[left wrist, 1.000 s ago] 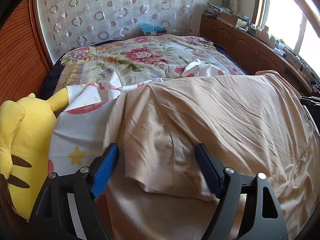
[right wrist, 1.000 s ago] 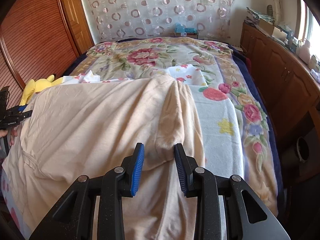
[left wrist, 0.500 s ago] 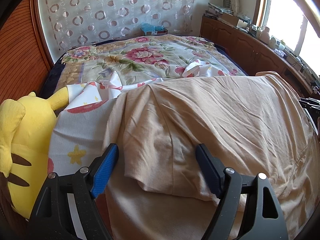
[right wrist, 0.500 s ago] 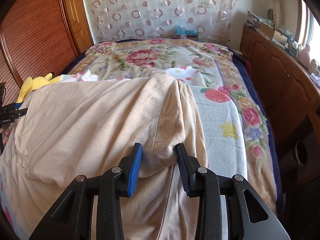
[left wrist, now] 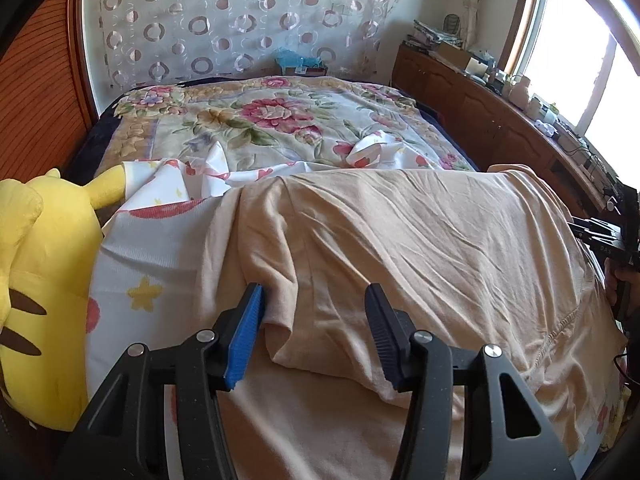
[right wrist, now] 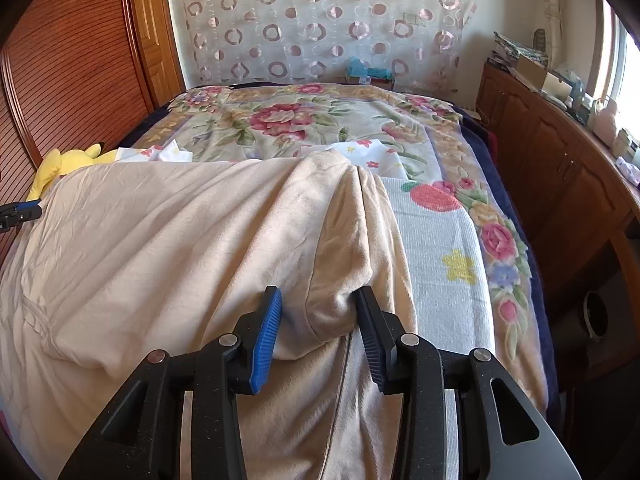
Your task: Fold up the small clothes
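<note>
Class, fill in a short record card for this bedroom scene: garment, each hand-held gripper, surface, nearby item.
garment: beige cotton garment, spread wide, wrinkled
left hand-held gripper: open, jaws astride a folded edge of the garment
right hand-held gripper: open, jaws either side of a bunched fold
surface: floral quilted bedspread on a bed
nearby item: yellow plush toy at the bed's left edge
</note>
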`<state>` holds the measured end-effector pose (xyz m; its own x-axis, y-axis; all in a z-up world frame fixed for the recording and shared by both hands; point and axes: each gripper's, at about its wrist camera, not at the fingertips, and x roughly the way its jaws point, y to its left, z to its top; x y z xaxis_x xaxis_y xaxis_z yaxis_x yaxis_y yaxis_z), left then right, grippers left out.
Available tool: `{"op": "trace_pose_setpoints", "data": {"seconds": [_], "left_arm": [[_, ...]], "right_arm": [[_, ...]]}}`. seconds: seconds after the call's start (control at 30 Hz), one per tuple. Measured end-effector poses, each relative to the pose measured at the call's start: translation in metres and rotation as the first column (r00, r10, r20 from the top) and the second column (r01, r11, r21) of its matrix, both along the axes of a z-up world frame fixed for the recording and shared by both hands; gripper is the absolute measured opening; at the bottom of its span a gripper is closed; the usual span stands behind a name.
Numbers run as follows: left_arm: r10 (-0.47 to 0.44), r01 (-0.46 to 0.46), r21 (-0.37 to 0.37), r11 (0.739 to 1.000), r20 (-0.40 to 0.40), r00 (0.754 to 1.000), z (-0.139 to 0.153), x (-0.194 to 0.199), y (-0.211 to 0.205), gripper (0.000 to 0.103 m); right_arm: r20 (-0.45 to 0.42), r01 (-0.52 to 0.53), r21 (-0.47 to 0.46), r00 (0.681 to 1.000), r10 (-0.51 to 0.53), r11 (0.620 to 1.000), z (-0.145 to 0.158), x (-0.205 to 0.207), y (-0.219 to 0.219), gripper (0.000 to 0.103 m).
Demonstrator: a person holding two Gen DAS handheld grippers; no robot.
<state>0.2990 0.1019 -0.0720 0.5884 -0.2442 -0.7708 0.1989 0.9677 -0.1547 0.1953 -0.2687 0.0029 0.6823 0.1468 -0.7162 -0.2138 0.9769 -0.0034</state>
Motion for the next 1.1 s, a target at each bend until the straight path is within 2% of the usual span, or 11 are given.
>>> {"op": "trace_pose_setpoints", "data": {"seconds": [0.07, 0.17, 0.2, 0.53, 0.57, 0.6, 0.63, 0.67, 0.73, 0.8, 1.1], "left_arm": [[0.004, -0.004, -0.01, 1.0, -0.006, 1.0, -0.002, 0.0, 0.002, 0.052], [0.003, -0.003, -0.024, 1.0, 0.007, 1.0, -0.001, -0.004, 0.005, 0.032], [0.002, -0.001, -0.03, 1.0, 0.012, 1.0, 0.0, -0.006, 0.004, 0.028], [0.022, -0.022, -0.007, 1.0, -0.012, 1.0, -0.008, -0.004, 0.005, 0.028], [0.008, -0.008, -0.004, 1.0, -0.007, 1.0, -0.007, -0.005, 0.003, 0.023], [-0.021, 0.021, -0.006, 1.0, 0.011, 1.0, -0.004, -0.008, -0.001, 0.005], [-0.039, 0.039, -0.006, 0.999, 0.02, 0.999, 0.0, -0.01, -0.005, 0.005], [-0.06, 0.06, 0.0, 0.998, 0.038, 0.997, 0.006, -0.013, -0.01, 0.003], [-0.066, 0.065, 0.012, 0.998, 0.071, 0.995, 0.017, -0.017, -0.016, 0.002], [-0.057, 0.057, 0.003, 0.998, 0.101, 0.993, 0.028, -0.02, -0.017, 0.002], [0.024, -0.017, -0.037, 0.999, 0.218, 0.976, 0.07, -0.039, 0.008, 0.002]], "right_arm": [[0.0, -0.002, 0.002, 1.0, 0.002, 1.0, 0.0, 0.0, -0.001, 0.04], [0.0, -0.003, 0.001, 1.0, 0.003, 1.0, 0.001, 0.0, -0.002, 0.04], [0.0, -0.003, -0.001, 1.0, 0.003, 1.0, 0.001, 0.0, -0.003, 0.04], [0.001, -0.009, -0.003, 1.0, 0.009, 1.0, 0.0, 0.001, -0.004, 0.04], [0.001, -0.009, -0.011, 1.0, 0.009, 1.0, 0.0, 0.001, -0.003, 0.04], [0.003, -0.015, -0.037, 1.0, 0.015, 0.999, 0.0, 0.001, -0.001, 0.039], [0.006, -0.039, -0.075, 0.999, 0.04, 0.996, 0.0, 0.0, 0.004, 0.022], [-0.007, -0.082, -0.082, 0.997, 0.082, 0.993, 0.002, 0.0, 0.01, 0.013], [-0.013, -0.099, -0.103, 0.995, 0.098, 0.99, 0.008, 0.001, 0.015, 0.005], [-0.001, -0.127, -0.089, 0.992, 0.127, 0.988, 0.017, 0.0, 0.017, 0.005], [0.147, -0.1, 0.027, 0.985, 0.095, 0.995, 0.057, -0.023, -0.007, 0.004]]}}
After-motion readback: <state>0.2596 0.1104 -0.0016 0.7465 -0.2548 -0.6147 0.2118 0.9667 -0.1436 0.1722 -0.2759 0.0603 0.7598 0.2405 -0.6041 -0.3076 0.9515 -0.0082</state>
